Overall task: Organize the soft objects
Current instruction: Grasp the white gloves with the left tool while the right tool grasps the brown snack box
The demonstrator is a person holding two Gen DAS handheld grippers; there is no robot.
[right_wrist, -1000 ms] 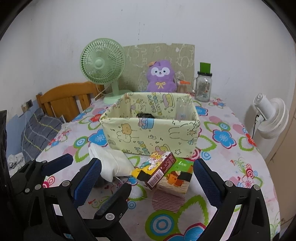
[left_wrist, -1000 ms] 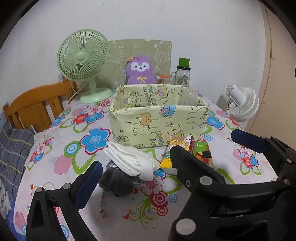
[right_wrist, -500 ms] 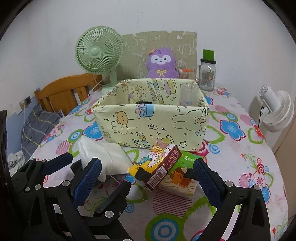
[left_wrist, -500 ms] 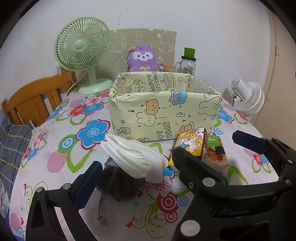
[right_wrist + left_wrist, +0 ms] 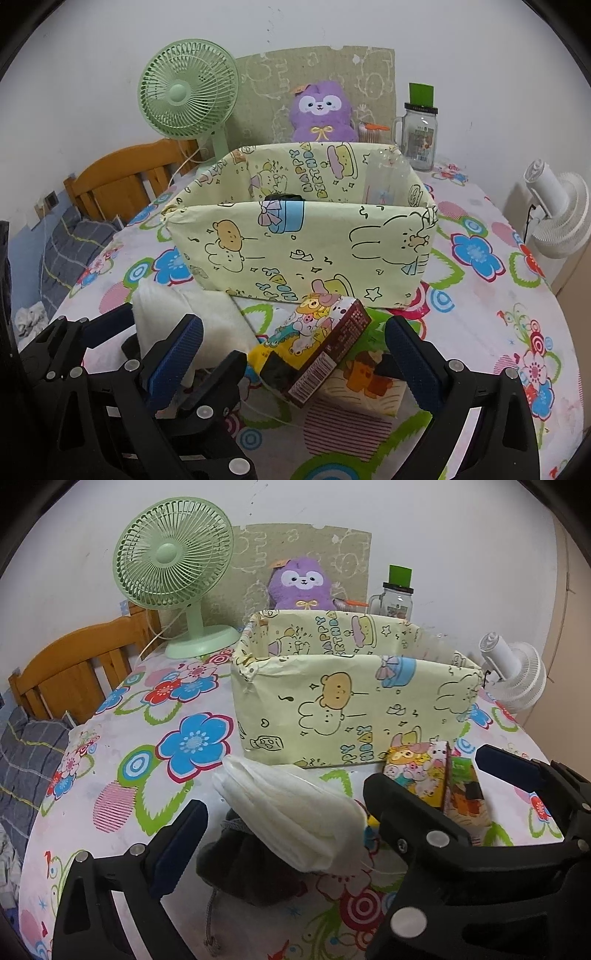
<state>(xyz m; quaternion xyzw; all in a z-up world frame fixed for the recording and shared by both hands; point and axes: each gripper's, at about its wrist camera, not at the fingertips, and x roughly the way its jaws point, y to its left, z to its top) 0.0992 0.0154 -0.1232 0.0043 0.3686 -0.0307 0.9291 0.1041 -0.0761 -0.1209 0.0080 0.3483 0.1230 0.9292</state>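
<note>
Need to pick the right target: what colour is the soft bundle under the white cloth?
Dark grey pouch, with a grey drawstring; clearest in the left wrist view.

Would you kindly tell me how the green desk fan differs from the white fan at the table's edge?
The green desk fan stands upright on its base on the table by the wall; the white fan sits lower, off the table's far right edge. The green desk fan shows its front grille to the camera; the white fan shows its back and motor housing. Both have round ribbed cages.
</note>
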